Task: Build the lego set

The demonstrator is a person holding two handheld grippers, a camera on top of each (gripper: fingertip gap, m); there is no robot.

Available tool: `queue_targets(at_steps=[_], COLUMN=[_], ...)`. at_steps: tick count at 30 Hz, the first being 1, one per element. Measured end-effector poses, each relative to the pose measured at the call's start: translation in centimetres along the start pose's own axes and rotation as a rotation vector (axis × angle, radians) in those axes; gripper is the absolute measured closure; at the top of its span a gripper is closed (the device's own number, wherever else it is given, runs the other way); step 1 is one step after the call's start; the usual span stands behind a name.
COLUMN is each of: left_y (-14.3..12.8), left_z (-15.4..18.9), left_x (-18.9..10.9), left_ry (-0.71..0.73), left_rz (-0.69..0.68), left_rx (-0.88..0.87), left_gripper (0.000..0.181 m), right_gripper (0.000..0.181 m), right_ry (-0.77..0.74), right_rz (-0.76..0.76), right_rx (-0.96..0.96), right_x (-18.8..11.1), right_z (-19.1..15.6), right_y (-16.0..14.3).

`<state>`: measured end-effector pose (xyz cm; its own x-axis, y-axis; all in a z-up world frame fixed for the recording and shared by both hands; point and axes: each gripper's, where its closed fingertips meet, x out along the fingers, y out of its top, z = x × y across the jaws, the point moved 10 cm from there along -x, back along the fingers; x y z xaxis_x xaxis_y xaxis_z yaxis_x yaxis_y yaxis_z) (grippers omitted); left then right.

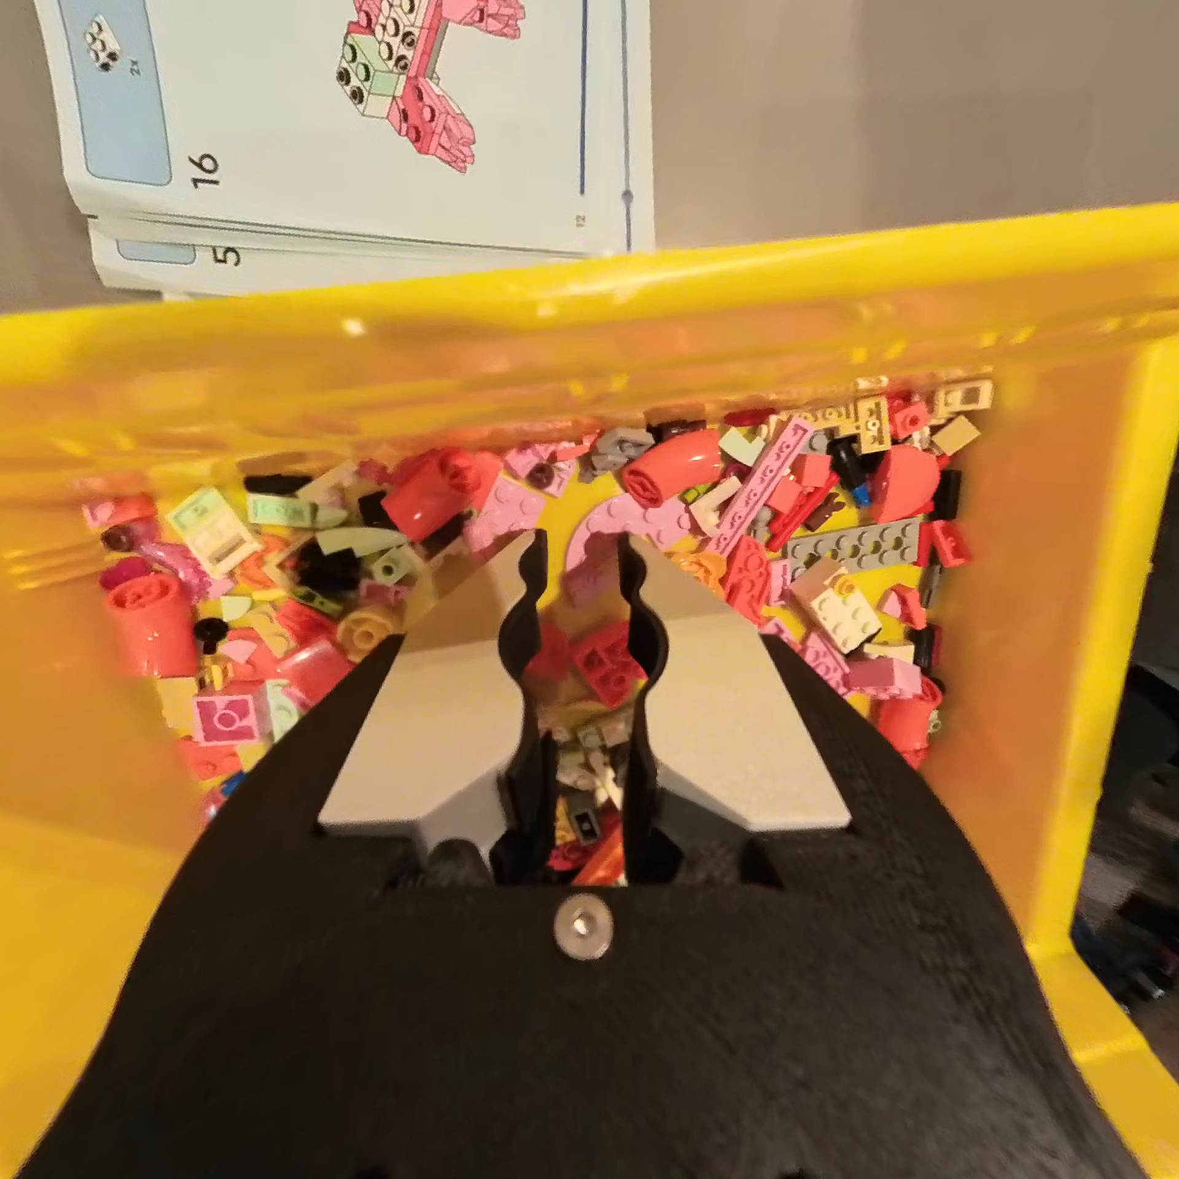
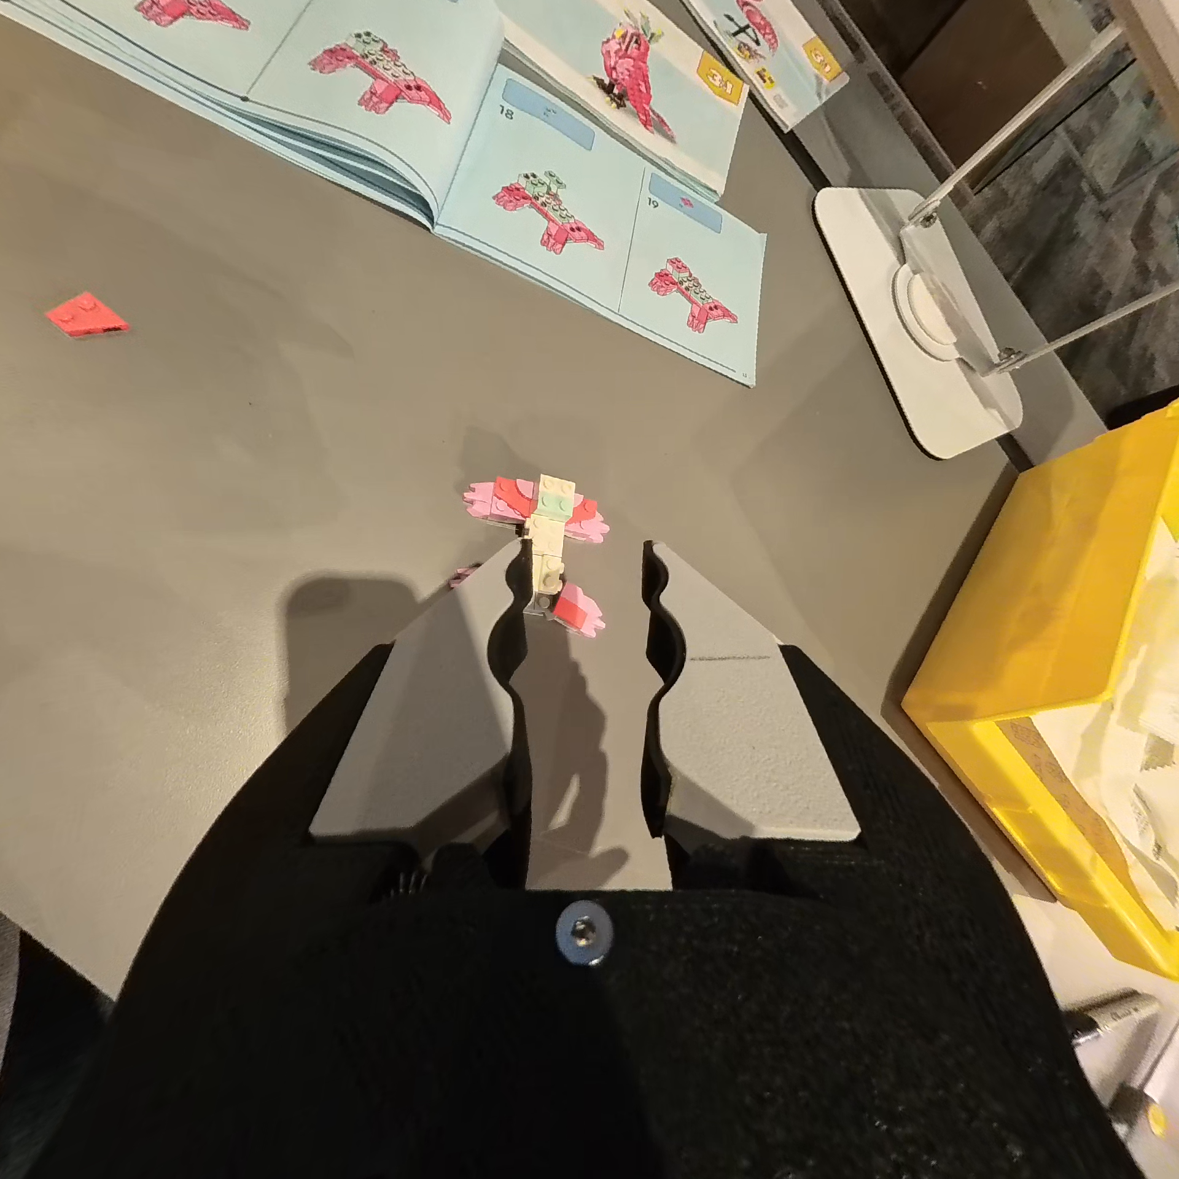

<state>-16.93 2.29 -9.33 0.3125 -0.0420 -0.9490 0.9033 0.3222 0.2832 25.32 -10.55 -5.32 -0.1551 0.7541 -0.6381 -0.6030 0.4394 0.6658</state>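
A deep yellow plastic bin [image 1: 191,395] walls in the left gripper [image 1: 580,548], jaws parted, empty, above loose pink, red and grey bricks [image 1: 855,548]. On open grey table [image 2: 255,478], the right gripper [image 2: 584,552], released, seemingly touches the small pink-and-white lego model [image 2: 548,529].

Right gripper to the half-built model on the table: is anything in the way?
Nothing visible. The right gripper is open, and the half-built model sits on the bare table just ahead of its jaws, close to one of them. The loose red piece lies far aside.
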Motion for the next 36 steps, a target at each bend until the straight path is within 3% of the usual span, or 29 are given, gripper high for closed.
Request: queue_targets(at_steps=[7, 15, 20, 27, 32, 36], left_y=[0.5, 0.3, 0.3, 0.6, 0.8, 1.1], left_z=[-0.9, -1.2, -1.3, -1.6, -1.9, -1.6], left_x=[-0.7, 0.0, 0.0, 0.0, 0.1, 0.2], left_ry=[0.049, 0.134, 0.125, 0.098, 0.105, 0.078], left_rz=[0.064, -0.009, 0.013, 0.022, 0.037, 0.042], left_rx=[0.025, 0.153, 0.158, -0.020, -0.174, -0.224], left_gripper=[0.163, 0.162, 0.161, 0.150, 0.160, 0.156], right_gripper=[0.149, 0.149, 0.149, 0.149, 0.149, 0.150], right_ry=[-0.008, -0.002, 0.001, -0.001, -0.005, 0.001], right_rz=[-0.001, 0.000, 0.003, 0.005, 0.011, 0.013], right_rx=[0.009, 0.011, 0.011, 0.009, 0.013, 0.013], right_x=[-0.1, 0.0, 0.0, -0.2, -0.3, -0.2], right_z=[0.2, 0.1, 0.0, -0.1, 0.0, -0.1], right_y=[-0.3, -0.4, -0.4, -0.4, -0.4, -0.5])
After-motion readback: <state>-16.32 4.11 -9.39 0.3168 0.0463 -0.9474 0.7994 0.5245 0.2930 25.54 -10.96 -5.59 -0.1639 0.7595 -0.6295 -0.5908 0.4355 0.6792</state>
